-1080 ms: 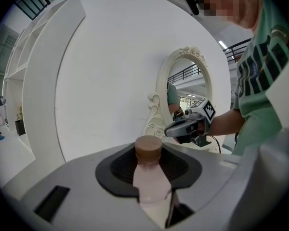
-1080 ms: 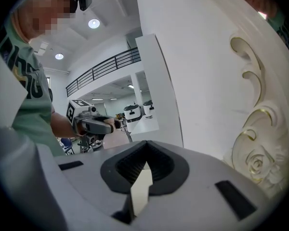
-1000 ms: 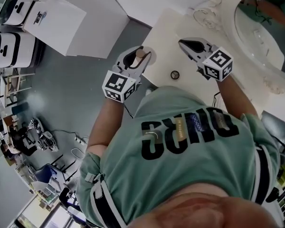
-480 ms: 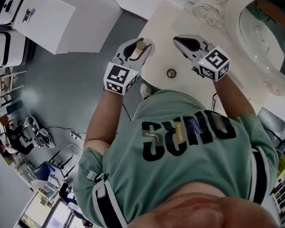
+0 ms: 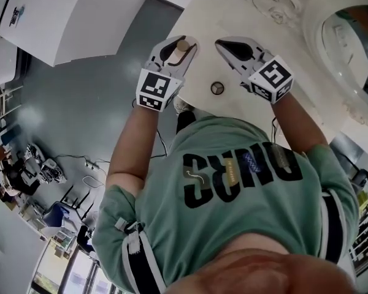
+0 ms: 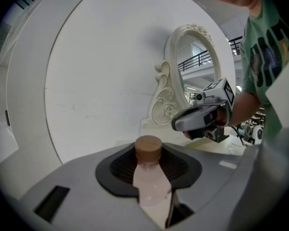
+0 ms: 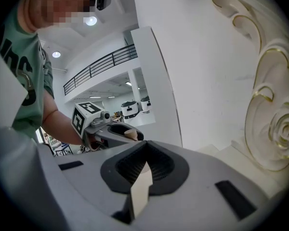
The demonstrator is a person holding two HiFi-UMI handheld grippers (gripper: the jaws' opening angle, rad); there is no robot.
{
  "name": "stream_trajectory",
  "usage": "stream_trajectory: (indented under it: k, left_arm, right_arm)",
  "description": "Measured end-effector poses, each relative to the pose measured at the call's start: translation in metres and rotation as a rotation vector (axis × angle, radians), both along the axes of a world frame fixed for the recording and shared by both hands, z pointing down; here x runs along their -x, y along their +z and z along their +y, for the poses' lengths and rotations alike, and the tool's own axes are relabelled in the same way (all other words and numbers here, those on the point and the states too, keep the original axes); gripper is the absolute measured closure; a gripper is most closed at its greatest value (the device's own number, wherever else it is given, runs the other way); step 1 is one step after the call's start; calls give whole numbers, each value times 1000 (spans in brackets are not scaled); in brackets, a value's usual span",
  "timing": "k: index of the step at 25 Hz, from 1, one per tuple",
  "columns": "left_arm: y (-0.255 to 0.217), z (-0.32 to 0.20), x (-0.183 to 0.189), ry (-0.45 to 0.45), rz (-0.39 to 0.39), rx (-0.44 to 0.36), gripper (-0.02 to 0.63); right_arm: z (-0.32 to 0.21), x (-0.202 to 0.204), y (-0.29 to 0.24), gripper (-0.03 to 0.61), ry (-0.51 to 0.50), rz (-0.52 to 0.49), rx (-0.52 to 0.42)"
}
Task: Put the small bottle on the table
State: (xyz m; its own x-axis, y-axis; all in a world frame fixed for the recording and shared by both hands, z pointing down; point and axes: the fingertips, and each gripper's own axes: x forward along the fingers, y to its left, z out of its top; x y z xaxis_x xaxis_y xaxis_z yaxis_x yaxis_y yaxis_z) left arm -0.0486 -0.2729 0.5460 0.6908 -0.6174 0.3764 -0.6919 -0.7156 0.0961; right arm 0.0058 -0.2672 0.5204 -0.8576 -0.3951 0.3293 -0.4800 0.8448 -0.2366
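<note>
Just past the green shirt (image 5: 245, 182), the left gripper (image 5: 180, 48) clamps the small bottle (image 6: 148, 177), brown cap up, at the table's (image 5: 214, 17) near edge. Beside it, the right gripper's (image 5: 223, 45) jaws meet, empty. Between the 2 lies a round disc (image 5: 217, 88); the ornate mirror (image 5: 356, 97) stands beyond.

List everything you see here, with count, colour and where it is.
small bottle: one, pale pink with brown cap, between the left gripper's jaws
table: one, cream, below both grippers
mirror: one, ornate white frame, at the table's far side
round object: one, small and dark, on the table near its edge; cannot tell what it is
cabinet: one, white, left of the table
shirt: one, green, on the person
left gripper: one, grey, closed on the small bottle
right gripper: one, grey, jaws together, empty
</note>
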Motion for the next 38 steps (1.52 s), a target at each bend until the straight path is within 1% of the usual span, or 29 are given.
stream_trajectory:
  k: [8, 17, 26, 33, 38]
  left_arm:
    - [25, -20, 0, -5, -40, -24, 477]
    - [52, -33, -1, -10, -46, -8, 477]
    - [73, -36, -8, 9, -69, 4, 477]
    - [81, -40, -12, 9, -69, 6, 477]
    - [85, -44, -11, 12, -83, 6, 477]
  right_arm:
    - [-6, 9, 20, 584, -4, 14, -11]
    - [-16, 21, 32, 584, -12, 3, -20]
    - [-16, 23, 42, 584, -16, -1, 0]
    - [-18, 22, 46, 584, -21, -6, 8]
    - [-20, 23, 44, 584, -19, -4, 8]
